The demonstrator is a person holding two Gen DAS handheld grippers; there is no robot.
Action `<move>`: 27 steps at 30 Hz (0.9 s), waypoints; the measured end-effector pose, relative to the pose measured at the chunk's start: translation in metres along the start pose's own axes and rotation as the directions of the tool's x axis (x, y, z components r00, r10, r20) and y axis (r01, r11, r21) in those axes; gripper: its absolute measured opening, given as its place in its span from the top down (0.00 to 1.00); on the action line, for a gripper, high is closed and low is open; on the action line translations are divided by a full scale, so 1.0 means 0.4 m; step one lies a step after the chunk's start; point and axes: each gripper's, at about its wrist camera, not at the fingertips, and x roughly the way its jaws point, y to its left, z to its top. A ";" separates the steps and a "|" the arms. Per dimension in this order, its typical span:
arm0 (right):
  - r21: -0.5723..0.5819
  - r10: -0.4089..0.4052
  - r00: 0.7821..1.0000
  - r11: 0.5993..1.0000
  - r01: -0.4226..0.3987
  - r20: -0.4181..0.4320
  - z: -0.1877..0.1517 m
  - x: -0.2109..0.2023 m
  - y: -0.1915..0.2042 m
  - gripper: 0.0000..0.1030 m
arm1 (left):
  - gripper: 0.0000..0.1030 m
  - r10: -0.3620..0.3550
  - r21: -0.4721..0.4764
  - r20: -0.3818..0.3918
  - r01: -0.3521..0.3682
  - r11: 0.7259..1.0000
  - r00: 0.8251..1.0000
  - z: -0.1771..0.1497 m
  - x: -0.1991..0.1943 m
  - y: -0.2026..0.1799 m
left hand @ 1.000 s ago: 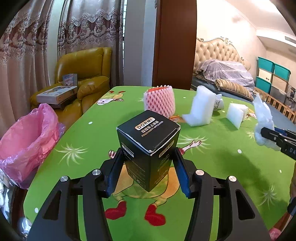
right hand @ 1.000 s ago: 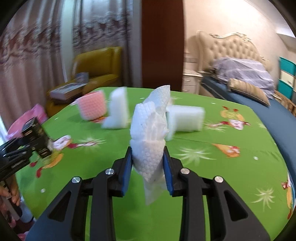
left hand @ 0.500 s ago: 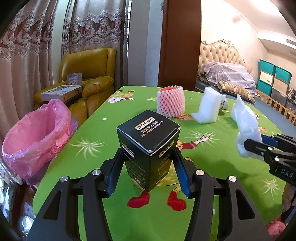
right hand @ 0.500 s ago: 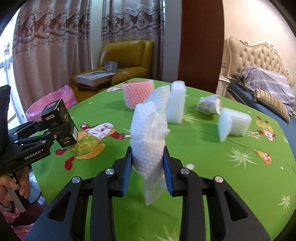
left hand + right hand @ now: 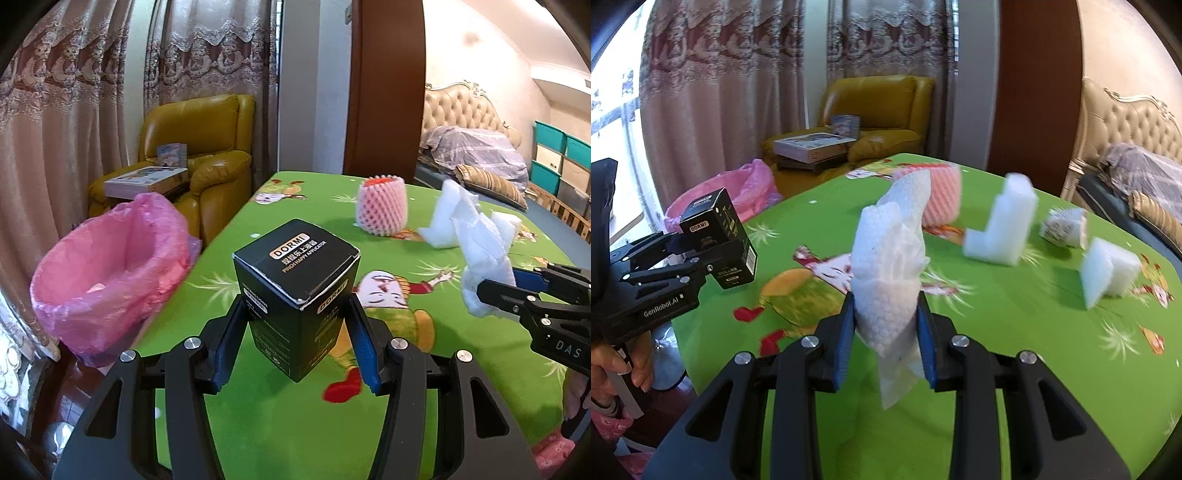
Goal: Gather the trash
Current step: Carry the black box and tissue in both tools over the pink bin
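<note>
My left gripper point(image 5: 295, 328) is shut on a black DORMI box point(image 5: 295, 291) and holds it above the green table's point(image 5: 280, 417) left front corner. The box also shows in the right wrist view point(image 5: 718, 240). My right gripper point(image 5: 886, 325) is shut on a crumpled white foam wrap point(image 5: 890, 266), held above the table; it shows to the right in the left wrist view point(image 5: 480, 251). A bin lined with a pink bag point(image 5: 103, 266) stands beside the table's left edge, left of the box.
On the table lie a pink foam fruit net point(image 5: 382, 208), white foam blocks point(image 5: 1004, 229) point(image 5: 1108, 269) and a crumpled paper cup point(image 5: 1063, 229). A yellow armchair point(image 5: 199, 155) with boxes stands behind the bin. A bed point(image 5: 476, 155) is at the far right.
Both grippers have swung left with their loads. The pink-bag bin has come closer and more central in the left wrist view. The grips have not changed.
</note>
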 end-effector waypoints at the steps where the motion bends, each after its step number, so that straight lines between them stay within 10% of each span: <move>1: -0.010 0.009 1.000 1.000 -0.009 0.003 0.008 0.005 0.012 0.70 | 0.51 0.006 -0.004 0.003 -0.006 1.000 1.000 0.001 -0.004 0.010; 27: -0.244 0.229 0.974 0.945 -0.220 0.006 0.217 0.169 0.352 0.70 | 0.51 0.271 -0.152 0.060 -0.260 0.954 0.961 0.114 -0.099 0.442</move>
